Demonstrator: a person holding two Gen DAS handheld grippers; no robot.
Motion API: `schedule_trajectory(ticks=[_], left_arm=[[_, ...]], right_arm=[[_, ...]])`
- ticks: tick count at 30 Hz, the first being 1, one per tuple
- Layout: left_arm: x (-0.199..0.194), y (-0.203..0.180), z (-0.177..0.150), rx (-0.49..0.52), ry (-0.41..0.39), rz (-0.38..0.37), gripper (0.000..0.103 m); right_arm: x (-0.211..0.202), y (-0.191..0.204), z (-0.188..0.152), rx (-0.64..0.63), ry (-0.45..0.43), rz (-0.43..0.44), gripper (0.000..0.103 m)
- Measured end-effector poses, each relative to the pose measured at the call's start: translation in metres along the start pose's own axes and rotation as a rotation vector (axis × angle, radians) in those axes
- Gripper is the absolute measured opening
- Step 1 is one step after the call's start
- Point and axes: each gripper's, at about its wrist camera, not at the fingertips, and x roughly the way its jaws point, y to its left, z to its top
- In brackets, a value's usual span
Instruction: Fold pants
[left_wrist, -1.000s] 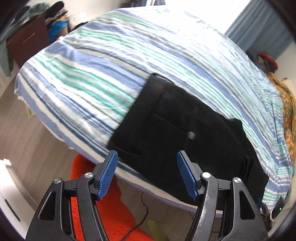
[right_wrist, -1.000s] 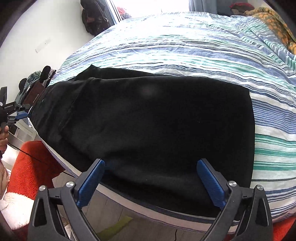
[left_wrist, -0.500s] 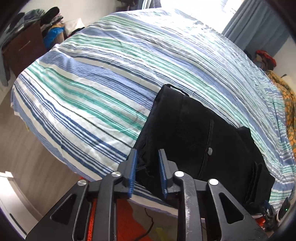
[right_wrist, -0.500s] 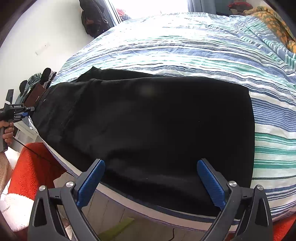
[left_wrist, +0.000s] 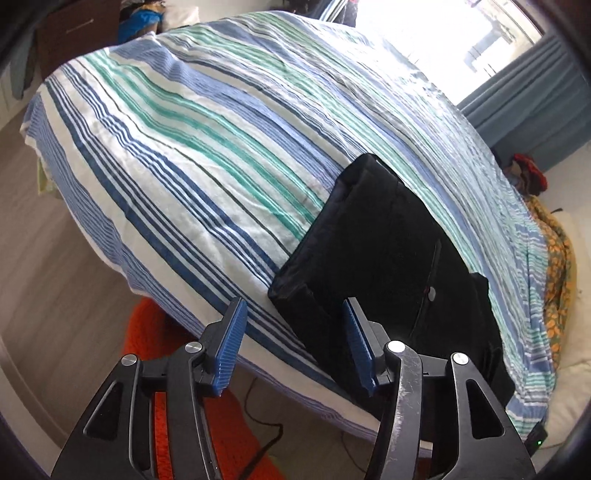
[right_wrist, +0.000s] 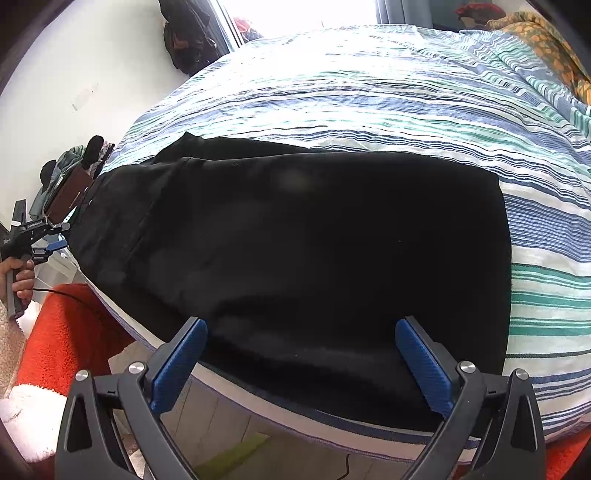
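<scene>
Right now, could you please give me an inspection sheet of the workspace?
Surface: striped bedspread on a bed, wrinkled.
Job's things: black pants lie folded flat along the near bed edge.
Clutter: orange patterned cloth at the far side of the bed.
Grippers: left gripper has its jaws open at the pants' corner, holding nothing; right gripper has its jaws open wide over the pants' near edge, holding nothing.
Cables: a thin black cable on the floor below the bed.
Surroundings: orange rug, blue curtain, bright window.
</scene>
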Motion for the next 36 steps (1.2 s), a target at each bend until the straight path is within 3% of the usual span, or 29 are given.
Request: schedule_trajectory(ticks=[4,11,13,15,17,22,24,27,31,34,36], left_arm=[[0.009,-0.007,-0.002,0.016,-0.012,-0.054,0.050],[0.028,-0.003,0.000,-0.013,-0.011,-0.087,0.064],[0.023,-0.006,-0.001,-0.014,-0.032,-0.062,0.051],[0.013,-0.007,0.000,-0.007,-0.058,-0.053,0.028],[0.003,-0.016,0.000,0.028,-0.078,-0.040,0.023],[-0.023,-0.064,-0.006,0.225,-0.148,0.103,0.020],[-0.043,-0.088,-0.012,0.300,-0.191,0.119,0.020],[-0.084,-0.137,-0.030,0.424,-0.257,0.062,0.020],[-0.108,-0.218,-0.067,0.595,-0.282,-0.102,0.020],[-0.085,-0.274,-0.102,0.698,-0.201,-0.213,0.020],[-0.055,-0.303,-0.130,0.751,-0.122,-0.246,0.021]], right_arm=[[0.001,0.001,0.001,-0.003,0.001,-0.007,0.103],[0.000,0.000,-0.001,-0.007,-0.004,-0.004,0.103],[0.000,0.000,-0.001,-0.010,-0.005,-0.003,0.103],[0.000,-0.001,-0.001,-0.007,-0.004,0.001,0.103],[0.001,-0.002,0.000,-0.003,-0.003,0.001,0.103],[0.002,0.000,0.000,-0.004,-0.004,-0.010,0.103],[0.002,-0.001,0.001,0.000,-0.006,-0.006,0.103],[0.003,-0.001,0.002,0.003,-0.005,-0.004,0.103],[0.004,0.001,0.002,-0.005,-0.004,-0.019,0.103],[0.003,0.001,0.003,-0.006,-0.002,-0.019,0.103],[0.001,-0.001,0.003,0.004,-0.005,-0.002,0.103]])
